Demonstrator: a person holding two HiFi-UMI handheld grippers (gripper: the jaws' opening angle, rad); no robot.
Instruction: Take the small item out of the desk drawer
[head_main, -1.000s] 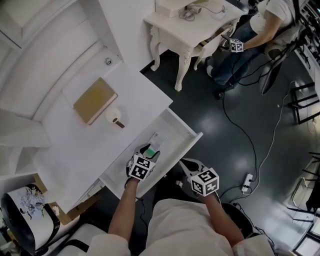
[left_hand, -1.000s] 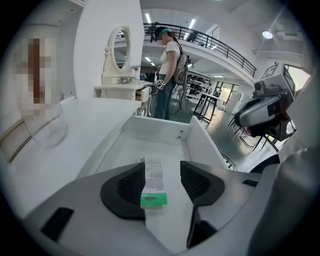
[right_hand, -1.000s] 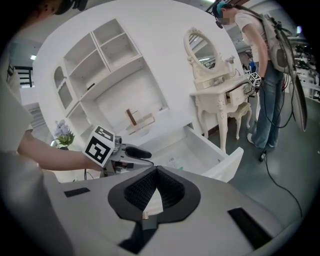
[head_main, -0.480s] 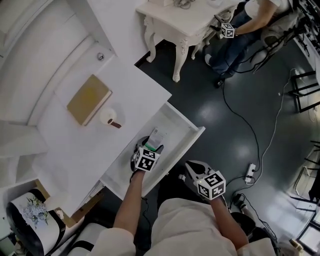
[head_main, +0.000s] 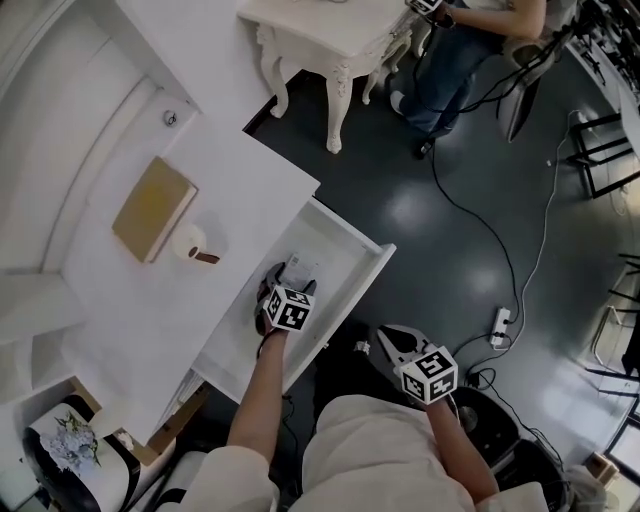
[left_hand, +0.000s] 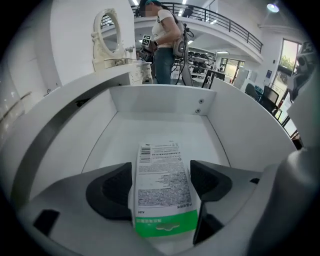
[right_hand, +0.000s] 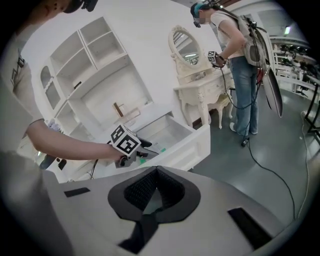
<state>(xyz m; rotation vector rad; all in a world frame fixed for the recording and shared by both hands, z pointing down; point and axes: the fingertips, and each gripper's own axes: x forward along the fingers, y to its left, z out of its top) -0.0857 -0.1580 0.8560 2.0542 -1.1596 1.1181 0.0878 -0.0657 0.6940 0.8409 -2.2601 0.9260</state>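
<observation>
Light, thin, bendy packet, likely. Pinch sides at three and nine o'clock. Left tongs opening around it; right tongs pressed together.

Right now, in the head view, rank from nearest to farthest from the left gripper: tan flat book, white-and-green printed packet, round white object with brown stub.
1. White-and-green printed packet: in the drawer, between the opening jaws of the left gripper.
2. Round white object with brown stub: desktop, leftward.
3. Tan flat book: desktop, farther left.
</observation>
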